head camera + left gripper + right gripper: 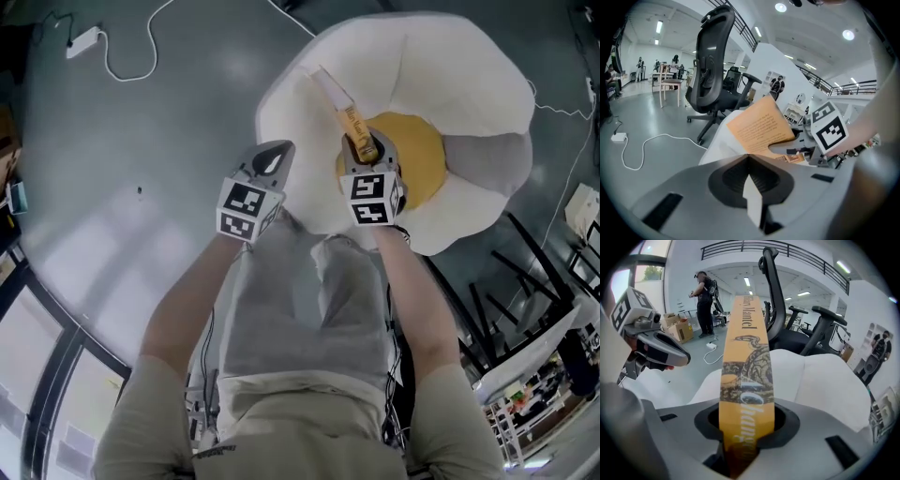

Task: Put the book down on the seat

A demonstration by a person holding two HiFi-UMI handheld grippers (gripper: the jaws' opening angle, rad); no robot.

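1. the orange paperback book with a patterned spine (349, 117) stands on end in the right claw. it leans up and away over the seat, just left of the yellow middle. i cannot tell whether its lower end touches the cushion.
2. the left grey two-jaw gripper (273, 152) hangs at the left edge of the white petal-shaped cushion seat (469, 84). its jaws are pressed together on nothing, its nose is angled down and the forearm reaches straight out.
3. the right grey two-jaw gripper (366, 155), just beside it, is clamped on the book's lower end with a pad on each cover. it points steeply down beside the round yellow middle panel (424, 159).
4. to set the book down well, i judge the right wrist should lower it until the bottom edge meets the cushion, then tip it so one cover lies flat. the claw should let go only once the cushion carries the book, since on that soft slope a book left on end would likely topple. the left claw should keep clear.
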